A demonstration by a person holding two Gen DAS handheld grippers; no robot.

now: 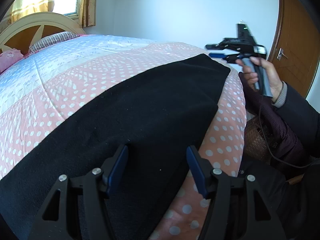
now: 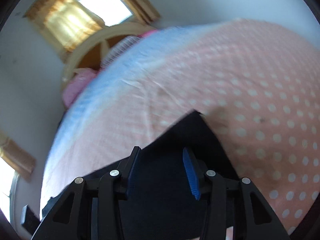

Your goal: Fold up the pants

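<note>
Left gripper (image 1: 158, 166), black with blue pads, has its jaws spread wide, hanging just above the black fleecy pants (image 1: 130, 110) with nothing pinched between them. Those pants lie flat in a long strip across the pink polka-dot quilt (image 1: 60, 92), near the bed's edge.

Right gripper (image 1: 217, 51) is up off the bed by the far end of the pants, held in the person's right hand (image 1: 260, 74), jaws a bit apart and empty. Its own view is blurry, but a pants corner (image 2: 192, 128) sits under its open fingers.

Further back: a striped pillow (image 1: 52, 40), cream-and-wood headboard (image 1: 38, 26), yellow curtains (image 1: 86, 2) and a wooden door (image 1: 296, 40). Nothing really blocks the pants.
</note>
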